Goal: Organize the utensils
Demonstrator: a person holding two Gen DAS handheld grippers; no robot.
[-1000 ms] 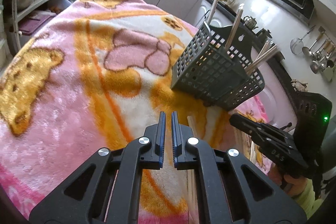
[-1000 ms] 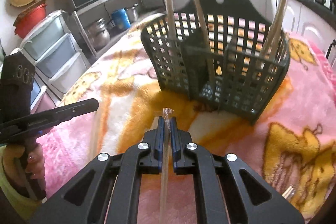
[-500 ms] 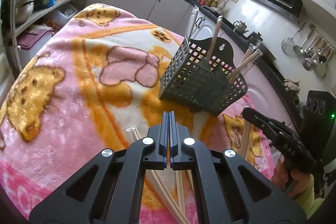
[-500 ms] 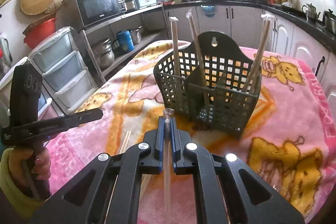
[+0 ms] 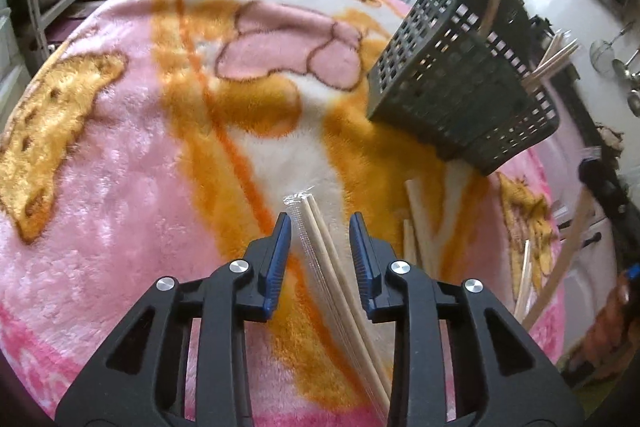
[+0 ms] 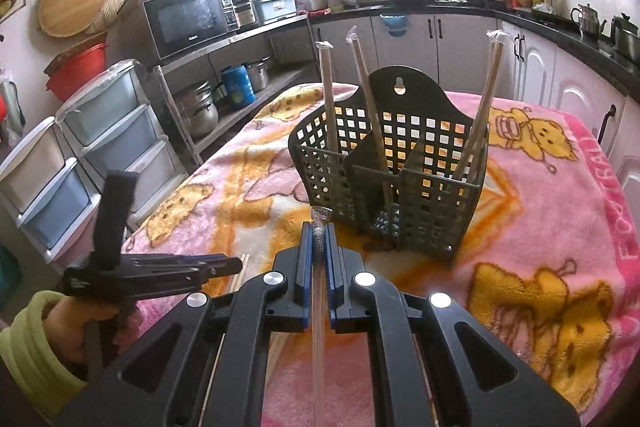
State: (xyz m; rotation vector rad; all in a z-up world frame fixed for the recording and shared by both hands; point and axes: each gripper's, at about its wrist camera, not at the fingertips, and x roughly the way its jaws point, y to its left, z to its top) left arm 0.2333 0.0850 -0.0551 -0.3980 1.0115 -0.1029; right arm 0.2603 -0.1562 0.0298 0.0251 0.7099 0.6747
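Note:
A dark green slotted utensil basket [image 6: 404, 183] stands on the pink blanket [image 6: 560, 211], with wrapped chopsticks [image 6: 328, 99] upright in its compartments. My right gripper [image 6: 319, 229] is shut on a clear-wrapped pair of chopsticks [image 6: 319, 279] and hovers in front of the basket. My left gripper [image 5: 319, 218] points down at the blanket [image 5: 120, 187] and its jaws are opening. A wrapped chopstick pair [image 5: 334, 267] lies between them, and the pads do not press on it. The basket [image 5: 460, 95] stands beyond, to the right.
More loose chopsticks [image 5: 420, 227] lie on the blanket right of my left gripper. A hand in a yellow-green sleeve [image 6: 36, 339] holds the left gripper [image 6: 216, 263]. Shelves with pots [image 6: 204, 107], plastic drawers [image 6: 52, 179] and kitchen cabinets [image 6: 532, 67] surround the table.
My left gripper has sunk toward the blanket and its jaws, shut before, have parted around the wrapped chopsticks. My right gripper has risen and drawn back from the basket, still holding its pair.

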